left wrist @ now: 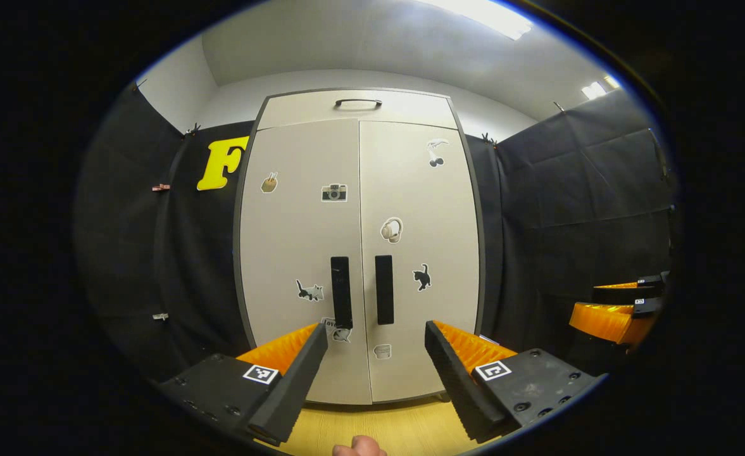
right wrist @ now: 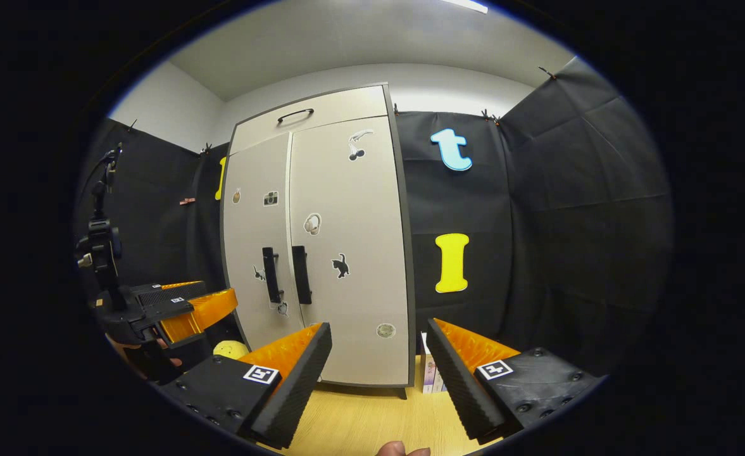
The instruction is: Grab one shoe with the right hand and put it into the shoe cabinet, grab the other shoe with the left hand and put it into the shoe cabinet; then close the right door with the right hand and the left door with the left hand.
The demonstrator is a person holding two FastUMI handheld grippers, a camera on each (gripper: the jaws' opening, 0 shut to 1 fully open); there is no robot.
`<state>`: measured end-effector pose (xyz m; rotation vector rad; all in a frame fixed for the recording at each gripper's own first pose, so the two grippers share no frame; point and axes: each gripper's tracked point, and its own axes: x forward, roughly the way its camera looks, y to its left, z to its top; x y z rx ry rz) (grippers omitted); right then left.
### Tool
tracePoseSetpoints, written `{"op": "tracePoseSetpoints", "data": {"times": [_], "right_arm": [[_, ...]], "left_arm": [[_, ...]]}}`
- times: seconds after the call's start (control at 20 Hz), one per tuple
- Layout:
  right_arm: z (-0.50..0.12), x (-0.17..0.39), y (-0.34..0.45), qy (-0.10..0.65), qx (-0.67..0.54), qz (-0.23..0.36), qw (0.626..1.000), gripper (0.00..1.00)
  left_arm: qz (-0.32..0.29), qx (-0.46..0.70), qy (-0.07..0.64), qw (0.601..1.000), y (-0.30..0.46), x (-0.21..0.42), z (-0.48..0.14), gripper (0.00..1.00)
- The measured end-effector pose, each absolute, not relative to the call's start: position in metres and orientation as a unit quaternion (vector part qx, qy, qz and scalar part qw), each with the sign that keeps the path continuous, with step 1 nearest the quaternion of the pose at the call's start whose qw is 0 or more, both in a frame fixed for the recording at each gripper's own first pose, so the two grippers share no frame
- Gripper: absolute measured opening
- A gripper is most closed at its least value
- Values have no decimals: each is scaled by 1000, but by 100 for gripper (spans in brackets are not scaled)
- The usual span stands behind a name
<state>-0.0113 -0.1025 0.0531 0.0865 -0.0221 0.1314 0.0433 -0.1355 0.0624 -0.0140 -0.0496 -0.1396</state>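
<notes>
Doors of the shoe cabinet (left wrist: 359, 253) are seen shut, left door (left wrist: 299, 253) and right door (left wrist: 419, 253) meeting flush at the centre seam, with the two dark handles (left wrist: 363, 290) side by side. No shoe is visible on the wooden floor (left wrist: 397, 427), so both are judged to be inside and the task to be essentially complete; what lies behind the doors cannot be confirmed.

Left gripper (left wrist: 375, 345) is held back from the cabinet, fingers spread wide, nothing between them. Right gripper (right wrist: 378, 345) is likewise wide open and empty, off to the cabinet's right, apart from it.

A drawer front with a curved handle (left wrist: 358, 102) is noted above the doors. Stickers are scattered over both doors. A yellow rounded object (right wrist: 231, 349) sits low beside the cabinet's left side and small boxes (right wrist: 430, 373) by its right foot. Nothing is seen obstructing the doors.
</notes>
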Motion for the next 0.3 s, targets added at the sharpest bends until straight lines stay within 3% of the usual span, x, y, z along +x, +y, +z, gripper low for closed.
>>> {"op": "tracePoseSetpoints", "data": {"times": [0.3], "right_arm": [[53, -11, -102, -11, 45, 66, 997, 98]], "left_arm": [[-69, -2, -27, 997, -137, 42, 63, 97]]}}
